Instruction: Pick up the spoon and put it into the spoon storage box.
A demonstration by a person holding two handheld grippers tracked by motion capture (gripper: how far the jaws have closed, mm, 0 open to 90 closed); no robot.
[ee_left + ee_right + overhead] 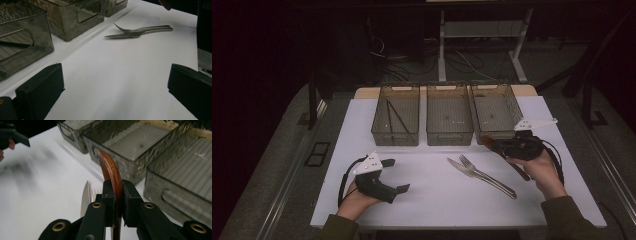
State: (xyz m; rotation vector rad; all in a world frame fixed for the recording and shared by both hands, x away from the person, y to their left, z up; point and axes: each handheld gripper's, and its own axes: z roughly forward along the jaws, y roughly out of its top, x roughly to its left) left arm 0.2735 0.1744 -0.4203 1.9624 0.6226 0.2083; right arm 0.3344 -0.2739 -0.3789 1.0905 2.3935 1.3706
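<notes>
High view, three bins (450, 135), one fork (486, 175), one knife (460, 167)

**What else sits on my bench**

Ahead of me three smoky see-through bins stand side by side at the far edge of the white bench (362, 150). The left bin (395, 114) holds a pair of dark chopsticks (395, 116) lying slantwise. A steel fork (486, 175) and knife (474, 172) lie touching, near the middle.

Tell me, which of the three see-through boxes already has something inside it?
The leftmost smoky clear plastic bin does: thin dark sticks lie inside. The middle bin and the right bin look empty.
</notes>
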